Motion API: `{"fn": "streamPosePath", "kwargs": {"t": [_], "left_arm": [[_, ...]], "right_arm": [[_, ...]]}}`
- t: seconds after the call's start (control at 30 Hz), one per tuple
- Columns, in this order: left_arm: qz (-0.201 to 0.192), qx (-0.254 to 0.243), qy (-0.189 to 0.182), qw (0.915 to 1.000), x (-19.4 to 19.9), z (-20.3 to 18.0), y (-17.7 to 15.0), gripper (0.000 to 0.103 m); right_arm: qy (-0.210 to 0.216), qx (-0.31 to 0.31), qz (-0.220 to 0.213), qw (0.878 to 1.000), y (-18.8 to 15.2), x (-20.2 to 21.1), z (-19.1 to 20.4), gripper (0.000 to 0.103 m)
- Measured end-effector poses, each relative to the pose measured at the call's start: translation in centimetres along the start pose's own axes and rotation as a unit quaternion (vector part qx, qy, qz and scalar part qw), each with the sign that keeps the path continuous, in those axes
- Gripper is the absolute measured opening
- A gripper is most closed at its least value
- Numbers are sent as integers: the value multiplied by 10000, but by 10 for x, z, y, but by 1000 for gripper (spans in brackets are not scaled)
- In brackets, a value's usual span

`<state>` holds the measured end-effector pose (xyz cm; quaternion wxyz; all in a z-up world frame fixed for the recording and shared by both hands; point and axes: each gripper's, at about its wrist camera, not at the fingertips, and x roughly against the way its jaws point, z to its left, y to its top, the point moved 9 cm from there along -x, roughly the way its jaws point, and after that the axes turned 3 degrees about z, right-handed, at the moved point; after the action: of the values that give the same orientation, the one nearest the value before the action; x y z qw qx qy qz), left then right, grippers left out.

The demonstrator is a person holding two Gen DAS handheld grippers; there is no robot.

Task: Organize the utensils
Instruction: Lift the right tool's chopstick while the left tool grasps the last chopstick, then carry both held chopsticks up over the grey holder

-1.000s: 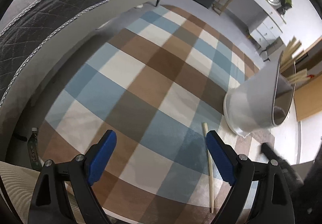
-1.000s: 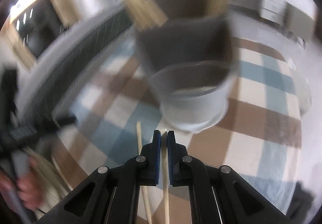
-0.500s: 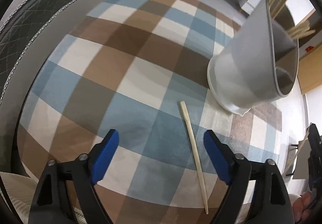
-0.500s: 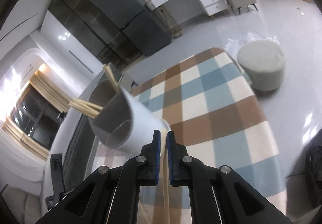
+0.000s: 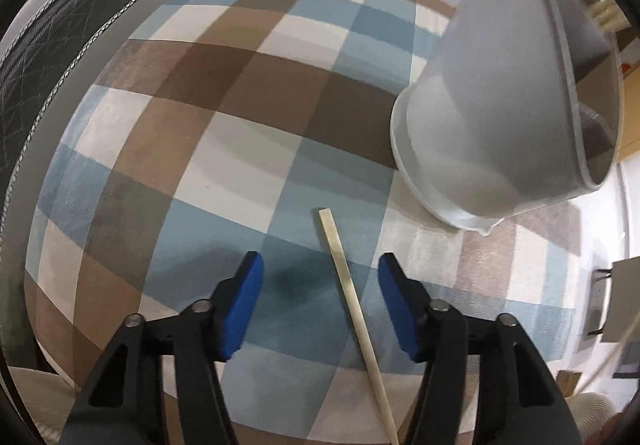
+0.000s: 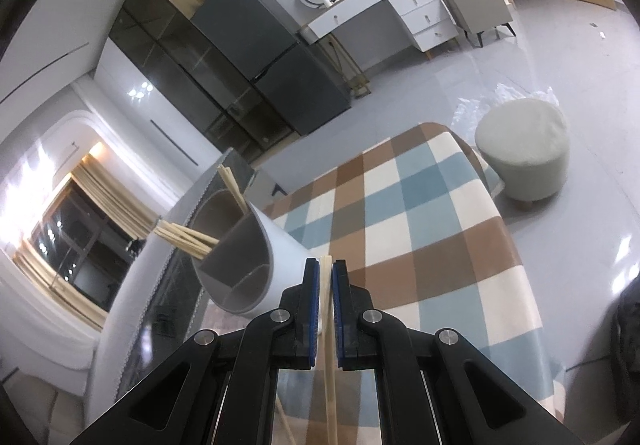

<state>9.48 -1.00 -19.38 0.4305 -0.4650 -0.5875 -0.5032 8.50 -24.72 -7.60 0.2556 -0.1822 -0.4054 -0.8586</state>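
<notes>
My left tongs (image 5: 320,285) point steeply down at the checked rug (image 5: 224,117), their blue pads about half apart and just now closing in, with a single loose chopstick (image 5: 352,305) lying flat on the rug between them; neither pad touches it yet, so nothing is gripped there. I keep them straddling the stick across its length because a thin, flat thing like this can only be pinched from its two sides, and I judge the pads must come down almost to the pile before they can catch it. My right tongs (image 6: 326,277) are closed tight on another chopstick (image 6: 329,345), which runs back between the pads toward the camera, its tip showing just past them. I hold it lengthwise like that so it can slide end-first into the grey utensil holder (image 6: 240,253), which stands on the rug just beside and left of these tongs, tilted in the fisheye view, with a bundle of chopsticks (image 6: 188,237) already leaning out of its far compartment. In the left view the same holder (image 5: 504,105) stands near the loose stick, up and to the right. A round pale stool (image 6: 524,153) sits off the rug's far corner, well apart from the work.
</notes>
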Motion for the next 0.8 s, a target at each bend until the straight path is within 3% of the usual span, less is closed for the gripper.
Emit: {"fn": "streamPosePath", "kwargs": {"t": [0.17, 0.23, 0.3, 0.5, 0.8], "left_arm": [[-12, -30, 281, 9996, -4, -1, 3, 30], [-67, -84, 493, 9987, -4, -1, 7, 20], [-77, -36, 413, 9991, -3, -4, 8, 5], [-237, 281, 146, 9992, 2, -3, 5, 2], [-1343, 89, -213, 9907, 69, -15, -5, 2]], "right_arm": [[105, -42, -81, 9999, 4, 5, 1, 6], [91, -40, -71, 9999, 3, 5, -1, 6], [101, -64, -51, 9999, 3, 4, -1, 6], [74, 39, -80, 9999, 2, 5, 0, 6], [-24, 717, -163, 9973, -7, 7, 24, 6]]}}
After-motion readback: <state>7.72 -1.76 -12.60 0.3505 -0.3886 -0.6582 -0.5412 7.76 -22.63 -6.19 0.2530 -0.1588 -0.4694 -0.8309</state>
